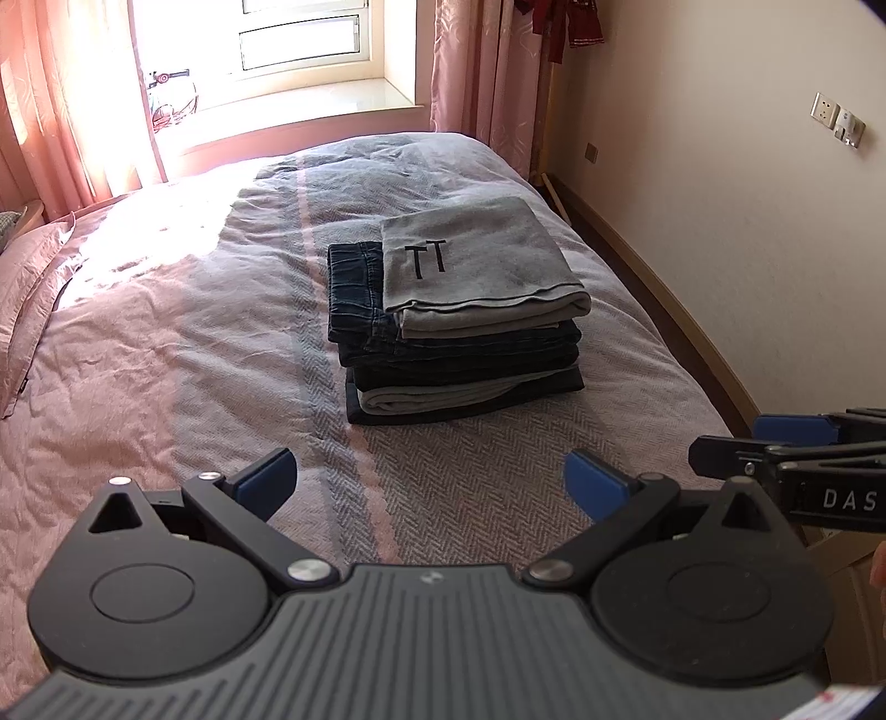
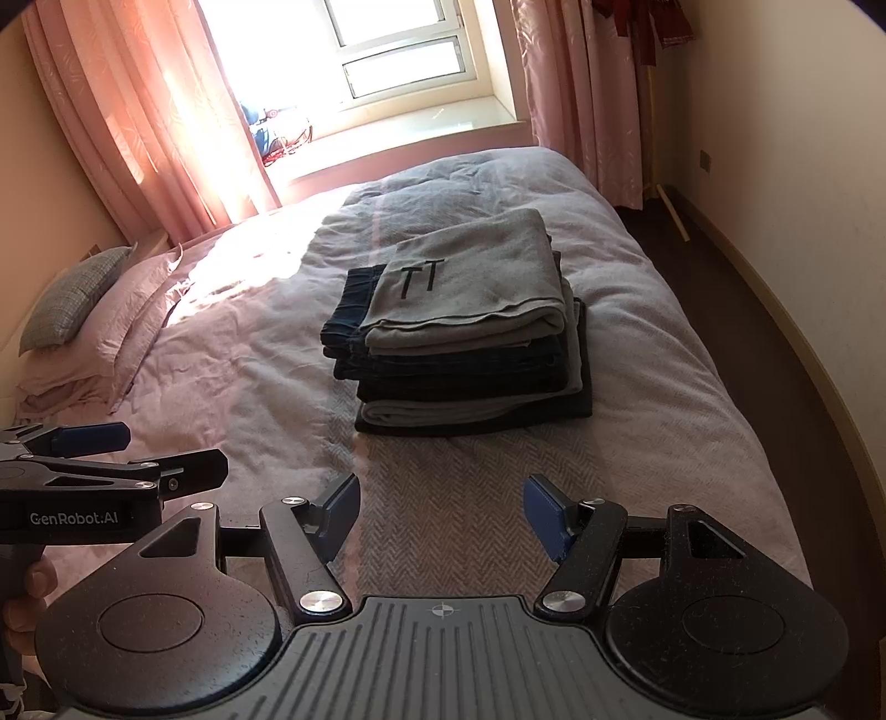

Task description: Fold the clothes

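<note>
A stack of folded clothes (image 1: 459, 343) (image 2: 465, 354) sits on the bed. Its top piece is a grey garment (image 1: 482, 266) (image 2: 476, 288) marked with two black T shapes, lying on dark blue jeans (image 1: 354, 288) (image 2: 346, 315) and more folded grey and dark pieces. My left gripper (image 1: 429, 482) hovers open over the bedspread, short of the stack, with nothing between its blue pads. My right gripper (image 2: 440, 515) is also open and empty, held back the same way. Each gripper shows at the other view's edge: the right one (image 1: 786, 459), the left one (image 2: 111, 465).
The bed (image 1: 166, 332) (image 2: 637, 387) has a pink and grey cover. Pillows (image 2: 94, 327) lie at the left. Pink curtains (image 2: 144, 122) flank a bright window (image 1: 304, 44). A wall (image 1: 747, 249) and dark floor strip (image 2: 775, 343) run along the right. A hand (image 2: 27, 598) holds the left gripper.
</note>
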